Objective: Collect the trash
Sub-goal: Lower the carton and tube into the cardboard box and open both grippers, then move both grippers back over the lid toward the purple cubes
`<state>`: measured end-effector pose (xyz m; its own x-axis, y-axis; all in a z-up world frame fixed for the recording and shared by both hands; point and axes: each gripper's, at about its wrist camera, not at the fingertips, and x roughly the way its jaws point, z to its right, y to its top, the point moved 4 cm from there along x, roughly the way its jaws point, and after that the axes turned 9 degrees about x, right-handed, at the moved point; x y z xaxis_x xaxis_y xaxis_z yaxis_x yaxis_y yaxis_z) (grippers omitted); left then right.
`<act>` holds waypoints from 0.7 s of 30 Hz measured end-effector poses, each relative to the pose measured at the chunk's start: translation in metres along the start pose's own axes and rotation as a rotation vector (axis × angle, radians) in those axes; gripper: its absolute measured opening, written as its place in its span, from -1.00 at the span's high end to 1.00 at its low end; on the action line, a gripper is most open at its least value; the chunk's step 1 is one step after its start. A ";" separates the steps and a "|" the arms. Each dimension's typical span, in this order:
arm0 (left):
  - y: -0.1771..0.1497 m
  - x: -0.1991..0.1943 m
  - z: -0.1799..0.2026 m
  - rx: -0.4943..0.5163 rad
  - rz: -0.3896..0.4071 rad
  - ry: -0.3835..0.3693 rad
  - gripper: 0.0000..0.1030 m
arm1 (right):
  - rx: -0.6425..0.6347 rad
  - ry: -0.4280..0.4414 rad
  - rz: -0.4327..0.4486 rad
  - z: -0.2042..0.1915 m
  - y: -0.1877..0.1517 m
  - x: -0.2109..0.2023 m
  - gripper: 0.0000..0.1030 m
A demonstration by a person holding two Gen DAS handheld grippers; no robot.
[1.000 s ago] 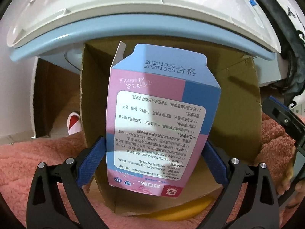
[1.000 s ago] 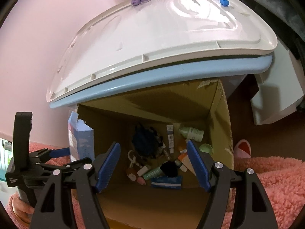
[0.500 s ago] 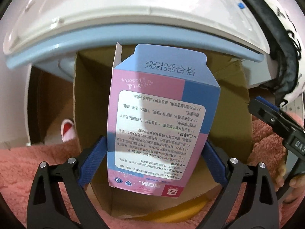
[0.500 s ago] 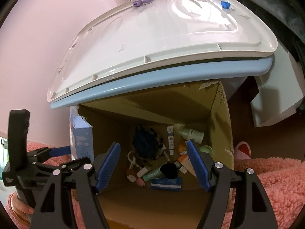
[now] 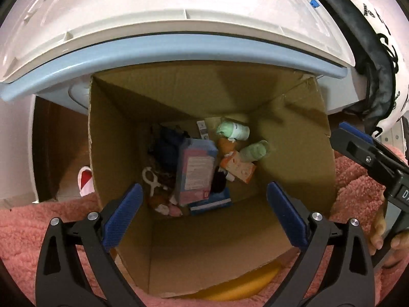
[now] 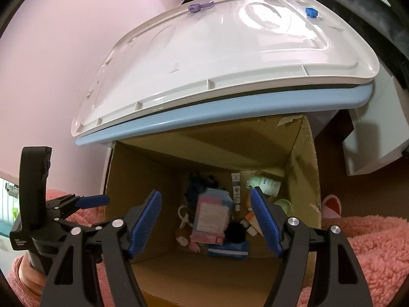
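Observation:
An open cardboard box point(image 5: 294, 138) stands below me, also in the right wrist view point(image 6: 143, 179). A pink and blue carton point(image 5: 195, 171) lies at its bottom on other trash, blurred in the right wrist view point(image 6: 211, 216). Around it lie green bottles point(image 5: 234, 131), an orange packet point(image 5: 239, 170), a white clip point(image 5: 150, 181) and a dark blue bundle point(image 5: 168, 145). My left gripper point(image 5: 204, 215) is open and empty over the box mouth. My right gripper point(image 6: 205, 220) is open and empty above the box; it shows at the right edge of the left wrist view point(image 5: 370, 161).
A white and pale blue plastic lid point(image 5: 179, 25) overhangs the far side of the box point(image 6: 217, 58). Pink fleece point(image 5: 30, 225) surrounds the box. A yellow object point(image 5: 245, 286) shows under the box's near edge. A pink wall point(image 6: 51, 51) is at the left.
My left gripper opened and let go of the pink and blue carton, which dropped to the bottom of the box. The right gripper stayed open above the box.

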<state>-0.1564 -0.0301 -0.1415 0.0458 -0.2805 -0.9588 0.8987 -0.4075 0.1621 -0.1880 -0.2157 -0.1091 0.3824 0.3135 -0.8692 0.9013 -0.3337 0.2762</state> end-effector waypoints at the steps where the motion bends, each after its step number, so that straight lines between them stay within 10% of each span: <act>1: 0.000 0.000 0.001 0.002 0.000 0.005 -0.85 | 0.004 0.000 0.002 0.001 0.001 0.000 -0.38; 21: 0.013 -0.052 -0.017 -0.015 0.158 0.225 -0.85 | -0.019 -0.018 0.070 -0.006 0.012 -0.023 -0.38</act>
<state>-0.1392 -0.0062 -0.0933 0.2800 -0.1392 -0.9498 0.8789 -0.3609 0.3120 -0.1847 -0.2219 -0.0836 0.4408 0.2744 -0.8546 0.8764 -0.3375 0.3436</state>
